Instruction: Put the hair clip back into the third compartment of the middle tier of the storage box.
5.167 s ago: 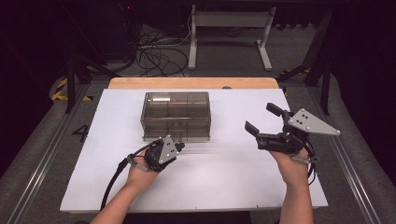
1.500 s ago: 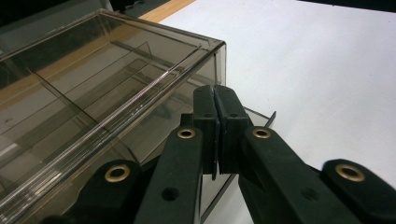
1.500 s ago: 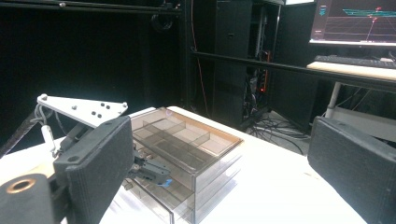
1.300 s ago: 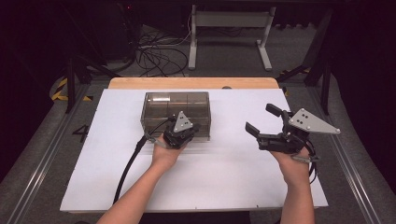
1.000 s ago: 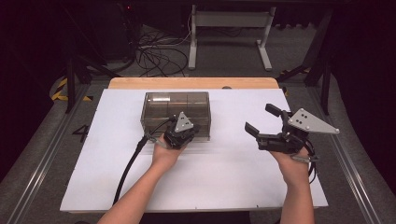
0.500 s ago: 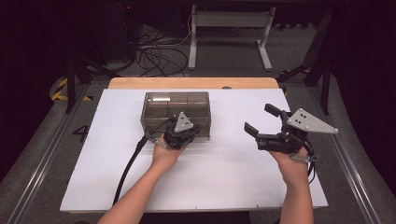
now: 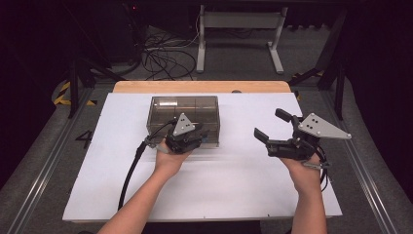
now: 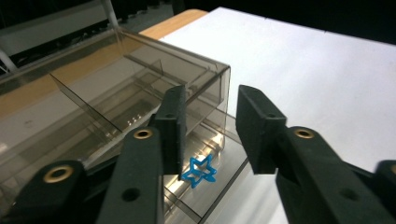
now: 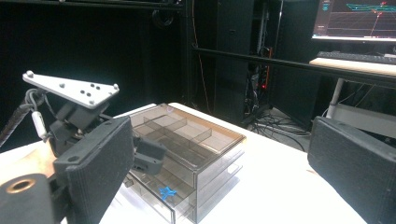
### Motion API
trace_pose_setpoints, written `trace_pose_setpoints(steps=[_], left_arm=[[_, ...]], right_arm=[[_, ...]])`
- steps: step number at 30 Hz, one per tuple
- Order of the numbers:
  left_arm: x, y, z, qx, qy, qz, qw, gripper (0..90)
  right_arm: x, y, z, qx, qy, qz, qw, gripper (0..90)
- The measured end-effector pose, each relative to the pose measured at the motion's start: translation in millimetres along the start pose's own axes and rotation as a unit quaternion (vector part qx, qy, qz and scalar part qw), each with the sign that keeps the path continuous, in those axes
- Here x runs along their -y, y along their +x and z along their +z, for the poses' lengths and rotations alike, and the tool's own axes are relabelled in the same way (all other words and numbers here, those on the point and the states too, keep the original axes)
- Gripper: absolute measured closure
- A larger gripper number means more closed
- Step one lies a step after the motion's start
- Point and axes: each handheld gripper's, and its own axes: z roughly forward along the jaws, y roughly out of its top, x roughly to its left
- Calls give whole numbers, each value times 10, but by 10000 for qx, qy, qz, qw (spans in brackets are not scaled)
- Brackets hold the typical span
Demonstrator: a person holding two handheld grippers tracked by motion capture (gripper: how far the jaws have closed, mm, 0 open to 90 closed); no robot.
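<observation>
Left gripper view: blue star (image 8: 198,171) lies in the drawer (image 8: 219,179) just below the left gripper (image 8: 212,133), jaws just opening apart.

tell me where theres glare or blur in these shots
High view: the white table is bright against a dark room. Left gripper view: glare on the clear box near the blue star, and the close jaws look soft. Right gripper view: both near jaws are blurred, and the monitor glows.

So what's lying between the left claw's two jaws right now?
In the left gripper view, the left claw has just been opening, and a small blue star lies below the gap, in the pulled-out drawer of the smoky plastic box.
</observation>
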Motion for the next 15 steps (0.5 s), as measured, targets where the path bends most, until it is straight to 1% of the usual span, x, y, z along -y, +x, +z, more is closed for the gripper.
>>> trace_pose_setpoints(steps=[2, 3, 4, 8, 10, 12, 14, 15], left_arm=[[-12, 11, -33, -5, -37, 6, 10000, 584], [-15, 13, -49, -5, -46, -15, 10000, 569], [-17, 15, -62, 27, -61, -41, 10000, 558], [-27, 28, -120, 30, -105, -36, 9999, 523], [-31, 31, -144, 57, -143, -112, 9998, 500], [-37, 42, -176, 35, -172, -102, 9998, 462], [-40, 46, -204, 23, -214, -134, 9997, 428], [-42, 48, -221, -5, -231, -139, 9996, 408]], right_arm=[[1, 5, 3, 0, 19, 29, 10000, 80], [4, -6, 5, -1, 40, -64, 10000, 79], [5, -2, 9, 15, 40, -30, 10000, 80], [7, 4, 22, -3, 38, -5, 10000, 80], [9, 1, 25, 9, 56, -26, 10000, 80], [7, 4, 29, 0, 51, -19, 10000, 80], [9, -1, 31, -16, 67, -76, 9999, 80], [9, 5, 35, -9, 59, -36, 10000, 80]])
